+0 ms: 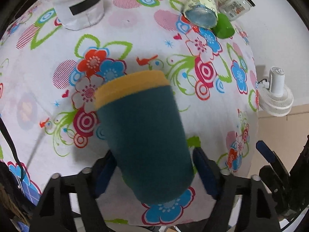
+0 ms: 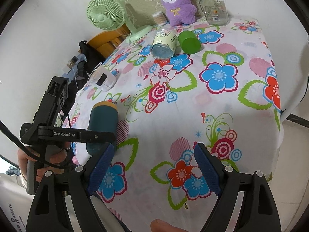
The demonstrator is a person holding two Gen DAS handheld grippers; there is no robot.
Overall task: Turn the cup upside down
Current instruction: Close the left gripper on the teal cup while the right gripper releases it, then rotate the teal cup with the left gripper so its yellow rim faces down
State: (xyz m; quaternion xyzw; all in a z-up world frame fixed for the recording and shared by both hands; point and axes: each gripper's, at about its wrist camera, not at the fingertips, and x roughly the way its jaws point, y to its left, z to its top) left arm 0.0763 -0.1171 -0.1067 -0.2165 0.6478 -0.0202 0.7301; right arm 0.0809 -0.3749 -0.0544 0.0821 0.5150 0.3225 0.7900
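A: Left claw [image 1: 152, 166] grips the cup [image 1: 143, 135] near its teal end, a blue pad on each side of the body. The cup is blurred, tilted, yellow band pointing away from the camera.

B: Where's the cup relative to the desk [image 1: 135, 29]?

A: It appears lifted off the cloth, near the desk's left edge in the right wrist view. Can't tell from either view which end is the mouth.

B: Right claw [image 2: 152, 166]?

A: Wide open, holding nothing, hovering over the flower print, well apart from the cup.

B: Step in hand?

A: Judging by the tilt, the turn-over itself. To do it well: hold the squeeze firm, because the grip sits near one end and the long body can swing. Roll the wrist smoothly until the cup stands inverted. Lower it straight onto a flat patch of cloth, then release once it rests level.

B: Hazards?

A: The clear tub [image 1: 79, 9] sits farther back, the tipped jar [image 1: 200, 9] and green cup [image 1: 224, 27] farther right; all well apart. The main risk is setting down too close to the desk edge, or letting go while it's still tilted.
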